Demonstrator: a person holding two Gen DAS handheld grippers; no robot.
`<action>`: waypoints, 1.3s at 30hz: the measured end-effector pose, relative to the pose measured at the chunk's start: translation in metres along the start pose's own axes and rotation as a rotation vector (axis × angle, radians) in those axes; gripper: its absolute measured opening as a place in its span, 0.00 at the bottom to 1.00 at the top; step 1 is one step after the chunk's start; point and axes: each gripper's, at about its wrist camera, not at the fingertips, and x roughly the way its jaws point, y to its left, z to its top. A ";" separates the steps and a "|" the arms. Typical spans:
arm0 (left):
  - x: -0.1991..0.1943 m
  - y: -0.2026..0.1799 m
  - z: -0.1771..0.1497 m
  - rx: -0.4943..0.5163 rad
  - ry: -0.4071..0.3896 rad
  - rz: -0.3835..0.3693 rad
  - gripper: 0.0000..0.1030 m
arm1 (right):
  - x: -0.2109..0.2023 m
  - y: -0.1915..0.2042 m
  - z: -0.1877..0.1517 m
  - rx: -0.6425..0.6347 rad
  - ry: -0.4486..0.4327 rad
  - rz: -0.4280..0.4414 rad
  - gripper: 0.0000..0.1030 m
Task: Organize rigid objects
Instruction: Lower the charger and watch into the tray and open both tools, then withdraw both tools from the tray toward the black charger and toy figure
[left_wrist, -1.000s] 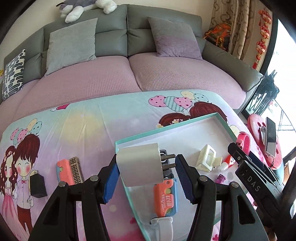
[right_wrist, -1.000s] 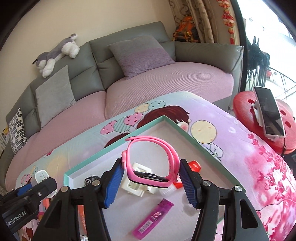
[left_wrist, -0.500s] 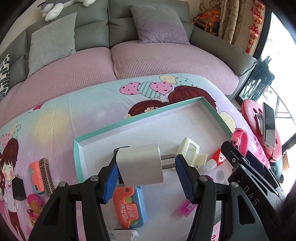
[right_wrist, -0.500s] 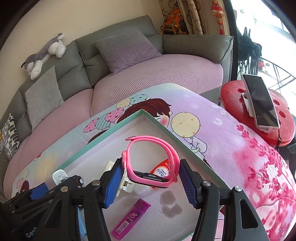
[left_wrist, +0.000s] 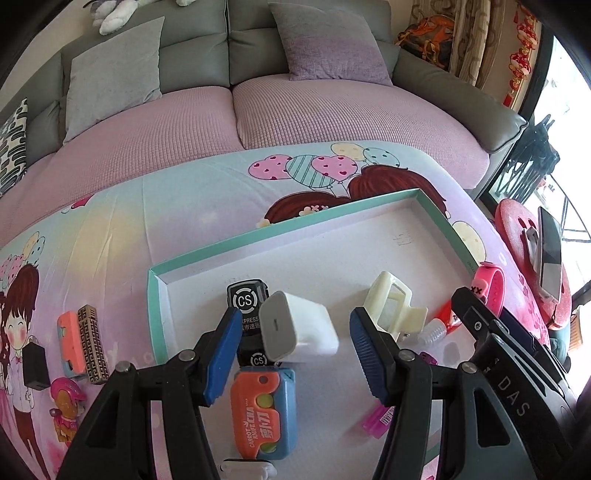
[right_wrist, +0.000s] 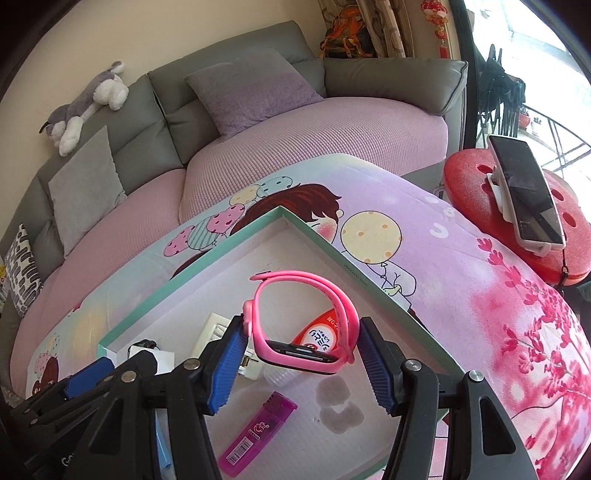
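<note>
Left hand-held gripper (left_wrist: 291, 332) sits open around the white charger (left_wrist: 297, 330), not pinching it. Right hand-held gripper (right_wrist: 301, 349) grips the pink watch (right_wrist: 303, 321) over the tray (right_wrist: 207, 260).

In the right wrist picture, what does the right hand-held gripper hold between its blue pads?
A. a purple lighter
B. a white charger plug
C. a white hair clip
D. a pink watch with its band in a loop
D: the right hand-held gripper has the pink watch between its pads above the tray, while the purple lighter lies on the tray floor below.
</note>
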 end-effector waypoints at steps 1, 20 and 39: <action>-0.001 0.002 0.000 -0.004 -0.002 0.003 0.61 | 0.000 0.000 0.000 0.001 0.000 0.000 0.62; -0.020 0.068 -0.012 -0.183 -0.066 0.140 0.92 | -0.001 0.006 -0.001 -0.009 -0.008 0.026 1.00; -0.035 0.131 -0.052 -0.382 -0.118 0.198 0.92 | -0.012 0.047 -0.008 -0.113 -0.070 0.108 1.00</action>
